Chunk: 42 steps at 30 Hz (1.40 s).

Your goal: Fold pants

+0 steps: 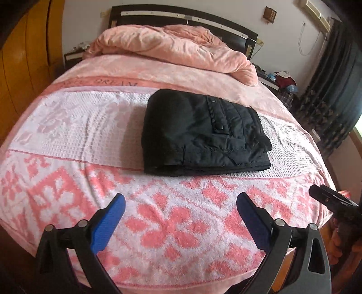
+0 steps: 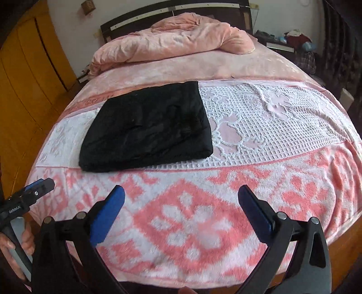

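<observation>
Black padded pants (image 1: 203, 133) lie folded into a compact rectangle on the pink and white blanket (image 1: 67, 140), a snap pocket on top. In the right wrist view the same pants (image 2: 147, 129) sit left of centre. My left gripper (image 1: 181, 201) hovers over the near part of the bed, well short of the pants, blue pads wide apart and nothing between them. My right gripper (image 2: 181, 192) is likewise open and empty, back from the pants. Each gripper shows at the edge of the other's view, held by a hand (image 2: 13, 246).
A rumpled pink duvet (image 1: 172, 47) is piled at the head of the bed by the dark headboard (image 1: 181, 18). Wooden wardrobe doors (image 1: 25, 67) stand on the left. A cluttered nightstand (image 1: 278, 79) and dark curtains (image 1: 334, 86) are on the right.
</observation>
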### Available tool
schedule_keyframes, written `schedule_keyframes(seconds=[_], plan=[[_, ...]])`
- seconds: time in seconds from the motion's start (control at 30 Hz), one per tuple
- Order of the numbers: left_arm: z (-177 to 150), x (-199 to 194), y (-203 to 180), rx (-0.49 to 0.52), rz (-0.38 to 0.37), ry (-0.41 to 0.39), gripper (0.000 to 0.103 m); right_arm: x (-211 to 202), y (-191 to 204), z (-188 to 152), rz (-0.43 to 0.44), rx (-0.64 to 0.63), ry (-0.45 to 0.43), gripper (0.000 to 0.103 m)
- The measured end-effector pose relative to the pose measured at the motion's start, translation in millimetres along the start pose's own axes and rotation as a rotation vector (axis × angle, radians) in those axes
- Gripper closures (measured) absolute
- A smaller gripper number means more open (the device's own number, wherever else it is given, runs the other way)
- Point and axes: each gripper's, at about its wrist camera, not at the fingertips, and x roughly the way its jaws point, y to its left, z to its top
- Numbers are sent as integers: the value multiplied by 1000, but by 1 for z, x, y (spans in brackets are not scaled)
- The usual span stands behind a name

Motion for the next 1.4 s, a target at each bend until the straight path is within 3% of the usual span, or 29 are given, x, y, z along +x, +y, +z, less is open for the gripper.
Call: schedule_keyframes(seconds=[0.67,1.4], plan=[[-18,-42,-8,26,22,-31,4,-72,28,-16,-6,-50,-65,3],[-13,-53,-24,61,32,-54,4,-74,33,-15,-8,-39,-59,3]])
